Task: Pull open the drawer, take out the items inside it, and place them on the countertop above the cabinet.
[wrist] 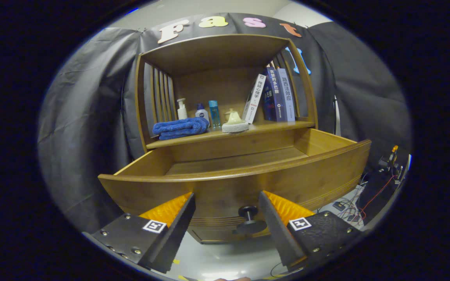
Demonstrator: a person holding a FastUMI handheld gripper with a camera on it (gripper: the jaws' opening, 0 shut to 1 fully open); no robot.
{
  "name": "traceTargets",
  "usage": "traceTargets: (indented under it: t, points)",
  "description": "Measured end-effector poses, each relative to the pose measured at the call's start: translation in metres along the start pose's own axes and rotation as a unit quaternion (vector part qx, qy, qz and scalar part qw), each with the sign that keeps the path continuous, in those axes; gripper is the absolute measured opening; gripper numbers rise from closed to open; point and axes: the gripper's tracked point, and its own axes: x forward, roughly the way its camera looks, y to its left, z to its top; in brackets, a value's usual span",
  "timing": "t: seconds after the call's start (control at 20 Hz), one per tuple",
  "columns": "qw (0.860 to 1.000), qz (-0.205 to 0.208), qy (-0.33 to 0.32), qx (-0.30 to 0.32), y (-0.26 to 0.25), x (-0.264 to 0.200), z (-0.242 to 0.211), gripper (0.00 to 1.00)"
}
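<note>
Just behind the knob (249, 221), drawer (233, 175) is pulled out, what shows of its floor bare; towel (181, 128) & sponge (235, 125) sit on the surface (272, 127) above. Claw (227, 214) wide, holding nothing, knob btwn fingers. Risk: fingers could clip the knob or front on any lift.

drawer (248, 183) stands pulled out of the cabinet (225, 97); visible interior is bare wood. gripper (227, 212) fingers spread apart, flanking the drawer knob (249, 220) without touching it. on the countertop (256, 128): folded blue towel (181, 127) at left edge, three bottles (197, 111) behind, books (274, 95) at right.
</note>
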Motion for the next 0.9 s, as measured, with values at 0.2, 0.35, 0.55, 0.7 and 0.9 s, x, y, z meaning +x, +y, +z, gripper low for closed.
traceTargets:
  t: [0.2, 0.35, 0.55, 0.7, 0.9]
  points:
    - [1.0, 0.004, 0.002, -0.002, -0.002, 0.005, 0.001, 0.99]
    - [1.0, 0.008, 0.003, -0.005, -0.002, 0.015, 0.004, 0.98]
    - [1.0, 0.009, 0.002, -0.006, -0.002, 0.03, 0.009, 0.99]
    - [1.0, 0.005, 0.005, -0.015, 0.0, 0.045, 0.012, 0.98]
    - [1.0, 0.011, 0.002, -0.026, -0.002, 0.059, 0.021, 0.99]
